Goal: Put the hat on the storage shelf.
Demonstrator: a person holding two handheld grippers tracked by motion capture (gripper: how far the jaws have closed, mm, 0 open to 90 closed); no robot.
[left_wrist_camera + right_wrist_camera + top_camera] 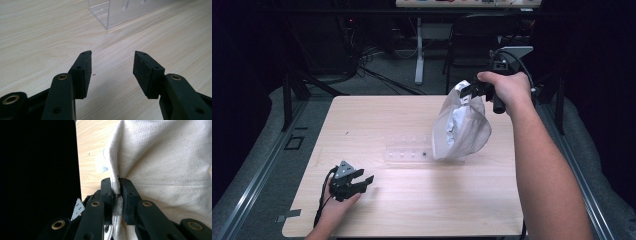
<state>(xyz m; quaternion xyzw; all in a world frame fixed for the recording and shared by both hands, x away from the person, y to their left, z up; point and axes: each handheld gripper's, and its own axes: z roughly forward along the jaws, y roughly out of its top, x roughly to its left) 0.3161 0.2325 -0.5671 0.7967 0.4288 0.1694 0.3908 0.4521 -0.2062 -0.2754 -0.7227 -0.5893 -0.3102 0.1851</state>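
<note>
So I'm holding the cloth bag (460, 129) up in the air with the right gripper (468, 93), whose jaws are clamping down on a fold of fabric near the bag's top edge, which the right gripper view is showing nicely (160, 157). The bag is hanging over the far right part of the tabletop (377, 210), bulging like there's something light-coloured inside, though I can't tell what. I'm guessing the pickup is done and what's left is putting it somewhere or getting the other gripper on it. The left gripper (368, 180) is sitting low at the near left with its jaws wide apart and nothing between them, well apart from the bag. The one thing I'm watching is the clear plastic tray (408, 153) lying right under the bag's lower edge. That could get bumped if I'm lowering straight down.
</note>
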